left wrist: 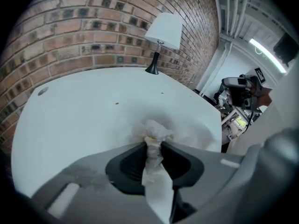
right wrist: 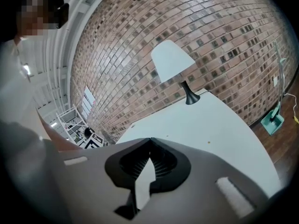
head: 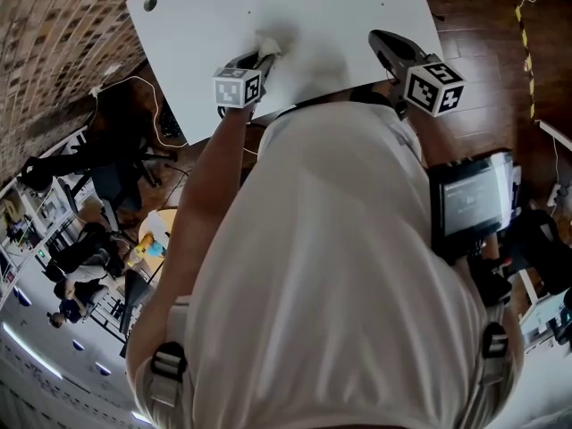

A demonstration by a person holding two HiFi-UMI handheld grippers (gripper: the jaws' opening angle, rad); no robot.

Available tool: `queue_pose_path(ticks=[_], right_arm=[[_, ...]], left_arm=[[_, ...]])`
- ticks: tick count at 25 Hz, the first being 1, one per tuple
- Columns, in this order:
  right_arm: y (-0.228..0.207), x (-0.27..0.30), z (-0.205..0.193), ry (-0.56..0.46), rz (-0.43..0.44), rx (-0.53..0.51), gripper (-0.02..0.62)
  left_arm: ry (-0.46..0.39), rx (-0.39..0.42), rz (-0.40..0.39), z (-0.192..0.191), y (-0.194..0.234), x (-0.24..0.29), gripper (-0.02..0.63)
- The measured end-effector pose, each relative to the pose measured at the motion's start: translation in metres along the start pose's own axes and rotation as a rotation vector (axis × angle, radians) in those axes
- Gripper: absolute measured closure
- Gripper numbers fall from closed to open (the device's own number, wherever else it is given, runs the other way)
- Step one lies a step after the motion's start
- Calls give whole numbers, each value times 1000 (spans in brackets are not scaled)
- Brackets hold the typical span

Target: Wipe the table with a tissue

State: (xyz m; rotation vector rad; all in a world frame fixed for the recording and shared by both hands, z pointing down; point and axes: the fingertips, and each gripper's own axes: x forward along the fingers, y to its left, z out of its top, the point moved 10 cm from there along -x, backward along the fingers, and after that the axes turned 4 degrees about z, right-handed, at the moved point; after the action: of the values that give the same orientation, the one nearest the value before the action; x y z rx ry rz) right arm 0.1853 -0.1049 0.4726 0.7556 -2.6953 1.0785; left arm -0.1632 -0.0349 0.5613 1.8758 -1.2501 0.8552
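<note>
1. White tissue (left wrist: 153, 133) is crumpled between the jaws of the left gripper (left wrist: 152, 146). We see the jaws clenched on it. Its bunched end is pressed onto the pale table (left wrist: 79, 120), and a flat tail trails back toward the camera.
2. From the head view we place the tissue near the middle of the tabletop, at 12 o'clock from the left gripper.
3. Our right gripper (right wrist: 150, 139) has its jaw tips together with nothing between them. It is held over the table at 3 o'clock from the left gripper.
4. From the left gripper view, a white-shaded lamp (left wrist: 163, 31) stands at 12 o'clock from the tissue, at the table's far edge by the brick wall (left wrist: 93, 31).
5. We read no words. The left cube (head: 238, 88) and right cube (head: 435, 85) bear black-and-white square markers. The hip-side screen (head: 469, 199) shows print too small to read.
</note>
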Motion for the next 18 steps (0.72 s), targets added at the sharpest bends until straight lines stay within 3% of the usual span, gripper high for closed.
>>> queue_pose_path(ticks=[4,6,12,15,18], right_arm=[[1,2,0,9,6,-5,588],[1,2,0,9,6,-6,588],[2,1,2,-1,4,-5,588],[-1,0,1,-4,-2,-5,588],[-1,2,3,-5,-9,-6,588]], left_arm=[[-28,-7,68,-8,25,-9,508],[-30,-23,138,-5,36,-22,506],[-64,-198,325,-9,83,-52,509],[-107,-216,332,-7,92,-55,508],[-119,-183,309,4,91,-51,508]])
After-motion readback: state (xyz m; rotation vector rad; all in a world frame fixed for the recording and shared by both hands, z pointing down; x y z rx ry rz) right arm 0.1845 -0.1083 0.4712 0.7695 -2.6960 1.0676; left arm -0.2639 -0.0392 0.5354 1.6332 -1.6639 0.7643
